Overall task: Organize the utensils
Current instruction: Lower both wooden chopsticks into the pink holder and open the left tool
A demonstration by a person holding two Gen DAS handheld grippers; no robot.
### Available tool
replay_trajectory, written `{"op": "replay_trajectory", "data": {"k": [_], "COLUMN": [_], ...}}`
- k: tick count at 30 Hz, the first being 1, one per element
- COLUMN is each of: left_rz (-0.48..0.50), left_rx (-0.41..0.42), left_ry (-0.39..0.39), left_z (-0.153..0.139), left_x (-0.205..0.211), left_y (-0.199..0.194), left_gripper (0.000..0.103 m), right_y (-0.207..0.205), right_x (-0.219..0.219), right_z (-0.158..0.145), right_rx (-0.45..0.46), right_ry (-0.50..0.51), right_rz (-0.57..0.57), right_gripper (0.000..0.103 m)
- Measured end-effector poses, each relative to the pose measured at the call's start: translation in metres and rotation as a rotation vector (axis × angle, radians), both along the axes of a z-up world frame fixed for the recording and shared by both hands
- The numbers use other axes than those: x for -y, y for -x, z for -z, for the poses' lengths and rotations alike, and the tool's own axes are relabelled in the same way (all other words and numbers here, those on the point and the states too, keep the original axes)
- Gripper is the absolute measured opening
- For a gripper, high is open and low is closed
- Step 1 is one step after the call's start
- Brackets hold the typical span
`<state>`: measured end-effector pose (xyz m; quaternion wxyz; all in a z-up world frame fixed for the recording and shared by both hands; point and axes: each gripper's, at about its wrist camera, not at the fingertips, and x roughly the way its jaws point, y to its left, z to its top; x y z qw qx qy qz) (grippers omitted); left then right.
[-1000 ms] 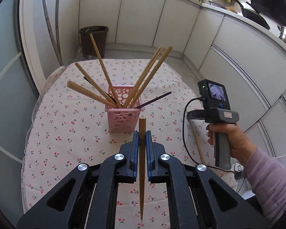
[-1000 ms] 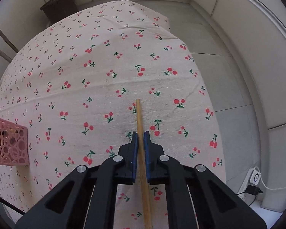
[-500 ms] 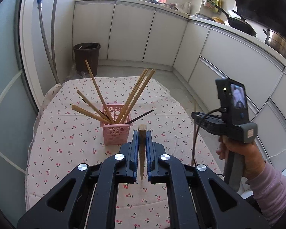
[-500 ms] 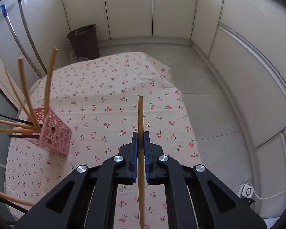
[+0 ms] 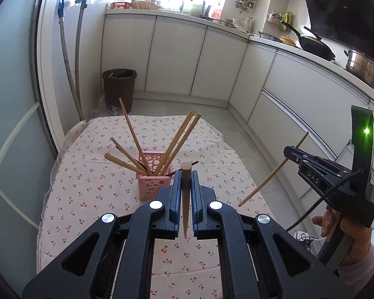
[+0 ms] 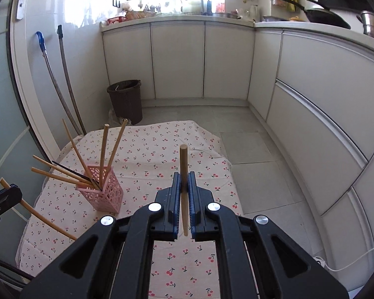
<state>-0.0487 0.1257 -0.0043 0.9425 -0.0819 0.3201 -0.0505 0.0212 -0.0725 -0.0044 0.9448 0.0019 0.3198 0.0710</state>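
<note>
A pink perforated holder (image 5: 154, 184) (image 6: 104, 191) stands on the cherry-print tablecloth (image 5: 92, 186) with several wooden chopsticks and a black one fanned out of it. My left gripper (image 5: 186, 177) is shut on a wooden chopstick (image 5: 186, 194), raised above the table just this side of the holder. My right gripper (image 6: 184, 178) is shut on another wooden chopstick (image 6: 183, 169), held high over the table to the right of the holder. In the left wrist view the right gripper (image 5: 290, 150) shows at the right with its chopstick (image 5: 271, 173) slanting down.
A dark bin (image 5: 119, 88) stands on the floor behind the table. White cabinets (image 6: 179, 59) line the back and right walls. Two pole handles (image 6: 62, 79) lean at the left wall. A hand in a pink sleeve (image 5: 349, 239) grips the right tool.
Both grippers have risen with their chopsticks. The right one lifted its chopstick off the cloth and tipped up, so the holder and the room came into its view.
</note>
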Motion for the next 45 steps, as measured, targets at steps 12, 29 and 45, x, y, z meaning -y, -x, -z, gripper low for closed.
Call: {"op": "replay_trajectory", "data": {"k": [12, 29, 45], "left_rz": [-0.061, -0.122, -0.223], "left_rx": [0.083, 0.240, 0.110], "left_ry": [0.028, 0.027, 0.050], "left_z": [-0.038, -0.110, -0.051], "left_x": [-0.017, -0.034, -0.062], "left_y": [0.004, -0.033, -0.100], "left_gripper": [0.007, 0.006, 0.025], "right_y": [0.008, 0.017, -0.054], "right_x": [-0.010, -0.045, -0.088], "right_z": [-0.054, -0.151, -0.099], "right_rx": [0.064, 0.200, 0.121], "right_ry": [-0.065, -0.229, -0.269], "right_rz": [-0.063, -0.213, -0.232], "right_gripper": [0.006, 0.006, 0.006]}}
